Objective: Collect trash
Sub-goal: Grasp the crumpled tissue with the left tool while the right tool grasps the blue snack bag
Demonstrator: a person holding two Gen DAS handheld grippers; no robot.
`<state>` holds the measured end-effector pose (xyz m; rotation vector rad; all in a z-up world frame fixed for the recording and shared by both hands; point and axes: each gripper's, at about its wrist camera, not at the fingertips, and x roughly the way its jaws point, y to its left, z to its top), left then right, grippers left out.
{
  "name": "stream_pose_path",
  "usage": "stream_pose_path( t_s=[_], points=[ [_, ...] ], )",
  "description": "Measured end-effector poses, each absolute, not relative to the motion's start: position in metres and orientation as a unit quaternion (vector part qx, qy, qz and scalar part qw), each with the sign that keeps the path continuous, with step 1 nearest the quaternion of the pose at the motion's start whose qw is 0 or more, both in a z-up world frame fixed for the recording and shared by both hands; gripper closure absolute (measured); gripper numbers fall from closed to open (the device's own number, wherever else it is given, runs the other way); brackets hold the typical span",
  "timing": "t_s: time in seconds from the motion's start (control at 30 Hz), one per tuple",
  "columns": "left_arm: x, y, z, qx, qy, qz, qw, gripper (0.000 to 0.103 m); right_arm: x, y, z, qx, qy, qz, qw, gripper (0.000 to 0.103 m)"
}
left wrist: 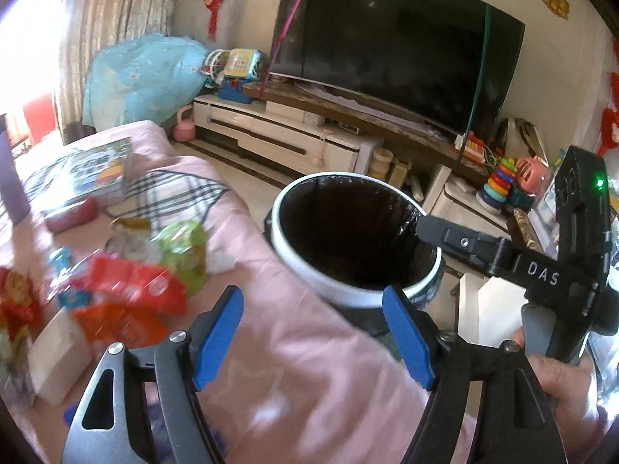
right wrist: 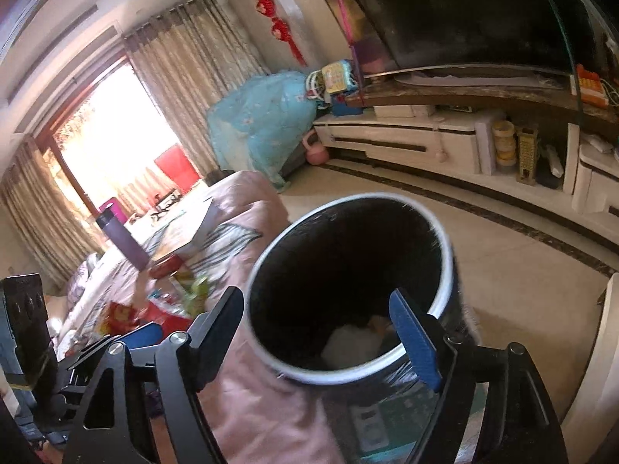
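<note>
A round bin (left wrist: 348, 232) with a white rim and black liner stands beside a table covered in pink cloth (left wrist: 294, 367). A pile of red, orange and green snack wrappers (left wrist: 127, 274) lies on the cloth at the left. My left gripper (left wrist: 313, 336) is open and empty, above the cloth near the bin's rim. My right gripper (right wrist: 321, 332) is open and empty over the bin (right wrist: 348, 282), with white paper (right wrist: 352, 344) at the bin's bottom. The wrappers (right wrist: 154, 305) show to its left. The right gripper also shows in the left wrist view (left wrist: 514, 255).
A purple bottle (right wrist: 122, 236), a picture book (left wrist: 81, 166) and a red case (left wrist: 71, 214) sit further back on the cloth. A white box (left wrist: 54, 355) lies by the wrappers. A TV stand (left wrist: 294, 135) with toys lines the far wall.
</note>
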<state>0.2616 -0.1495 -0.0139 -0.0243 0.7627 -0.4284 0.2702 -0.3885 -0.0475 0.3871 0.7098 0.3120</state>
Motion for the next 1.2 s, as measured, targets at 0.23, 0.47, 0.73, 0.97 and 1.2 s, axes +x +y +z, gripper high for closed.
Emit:
stream_pose_path(
  t_s=[0.23, 0.47, 0.73, 0.97, 1.2],
  points=[
    [0.212, -0.099, -0.011, -0.045, 0.369, -0.181, 0.911, 0.029, 0.237, -0.351, -0.060, 0.190, 0.356, 0.184, 0.896, 0.022],
    [0.167, -0.050, -0.004, -0.073, 0.366, -0.145, 0.916, 0.029, 0.213, -0.318, -0.074, 0.192, 0.375, 0.215, 0.881, 0.009],
    [0.124, -0.002, 0.001, -0.100, 0.367, -0.100, 0.919, 0.029, 0.194, -0.268, -0.068, 0.158, 0.372, 0.263, 0.876, 0.008],
    [0.105, 0.026, 0.004, -0.121, 0.368, -0.068, 0.919, 0.029, 0.187, -0.225, -0.063, 0.113, 0.369, 0.309, 0.869, 0.007],
    [0.108, 0.053, 0.004, -0.128, 0.374, -0.025, 0.918, 0.021, 0.185, -0.189, -0.062, 0.053, 0.370, 0.337, 0.864, 0.007]
  ],
)
